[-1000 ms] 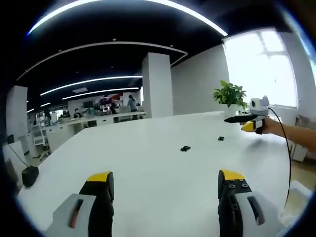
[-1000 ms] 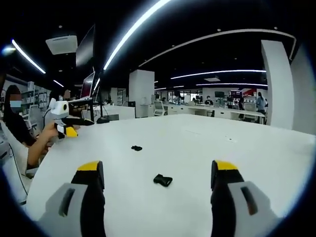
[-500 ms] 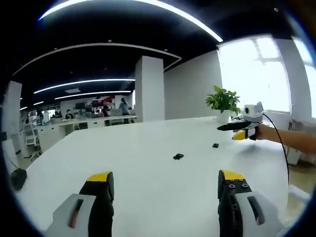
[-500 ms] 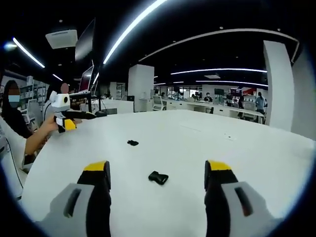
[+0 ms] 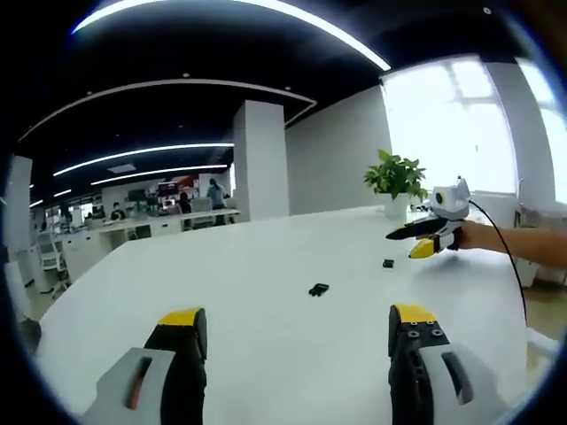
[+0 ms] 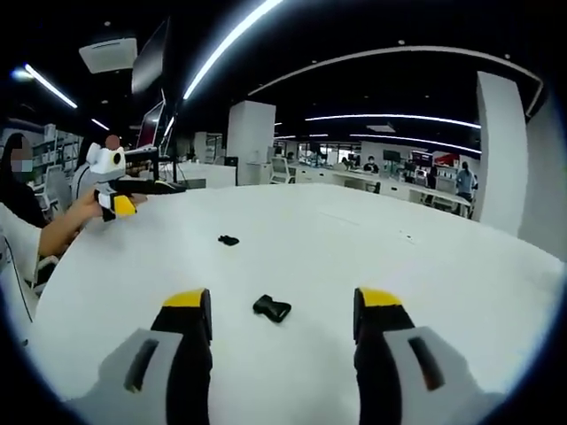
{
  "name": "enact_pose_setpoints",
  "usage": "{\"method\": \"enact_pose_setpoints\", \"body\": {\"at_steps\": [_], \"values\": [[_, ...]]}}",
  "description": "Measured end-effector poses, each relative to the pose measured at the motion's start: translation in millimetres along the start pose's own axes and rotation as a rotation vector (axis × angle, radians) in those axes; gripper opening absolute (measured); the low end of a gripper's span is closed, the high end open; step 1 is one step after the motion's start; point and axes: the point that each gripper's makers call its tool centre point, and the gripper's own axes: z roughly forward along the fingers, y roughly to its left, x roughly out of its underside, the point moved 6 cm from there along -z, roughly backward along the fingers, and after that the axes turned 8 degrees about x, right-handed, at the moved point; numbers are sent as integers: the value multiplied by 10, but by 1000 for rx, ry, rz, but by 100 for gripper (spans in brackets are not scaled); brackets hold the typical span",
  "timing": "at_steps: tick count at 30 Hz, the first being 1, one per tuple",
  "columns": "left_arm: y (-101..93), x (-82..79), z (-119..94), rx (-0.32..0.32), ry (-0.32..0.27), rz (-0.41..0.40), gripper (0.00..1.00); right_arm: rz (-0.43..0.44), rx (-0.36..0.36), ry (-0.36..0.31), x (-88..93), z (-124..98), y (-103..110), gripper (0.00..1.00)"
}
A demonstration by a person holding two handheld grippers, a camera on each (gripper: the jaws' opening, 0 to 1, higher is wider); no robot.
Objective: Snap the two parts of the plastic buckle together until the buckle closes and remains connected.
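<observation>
Two small black buckle parts lie apart on the white table (image 5: 266, 266). In the left gripper view one part (image 5: 318, 289) lies ahead of my left gripper (image 5: 297, 316), which stands open and holds nothing. The other part (image 5: 388, 264) lies further right, close under my right gripper (image 5: 421, 234), held in a hand. In the right gripper view that nearer part (image 6: 272, 308) sits just ahead, between the yellow tips of my open right gripper (image 6: 281, 298). The far part (image 6: 229, 240) lies toward my left gripper (image 6: 120, 190), raised at the table's left edge.
A potted plant (image 5: 396, 175) stands at the table's far edge by a bright window. A white column (image 5: 259, 159) and office desks with people lie beyond. A seated person's arm (image 6: 53, 235) reaches over the table's edge, with monitors (image 6: 151, 133) behind.
My right gripper's jaws have narrowed somewhat and its view has drawn closer to the near buckle part. The left gripper view has shifted a little; both buckle parts stay put.
</observation>
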Motion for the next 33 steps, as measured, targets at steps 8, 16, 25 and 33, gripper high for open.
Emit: {"method": "enact_pose_setpoints", "body": {"at_steps": [8, 16, 25, 33], "values": [[10, -6, 105, 21, 13, -9, 86, 6, 5, 18, 50, 22, -14, 57], [43, 0, 231, 45, 40, -18, 85, -1, 11, 33, 60, 58, -62, 52], [61, -23, 342, 56, 51, -23, 85, -2, 14, 46, 84, 58, -57, 46], [20, -5, 382, 58, 58, -15, 85, 12, 5, 61, 120, 70, -33, 37]]}}
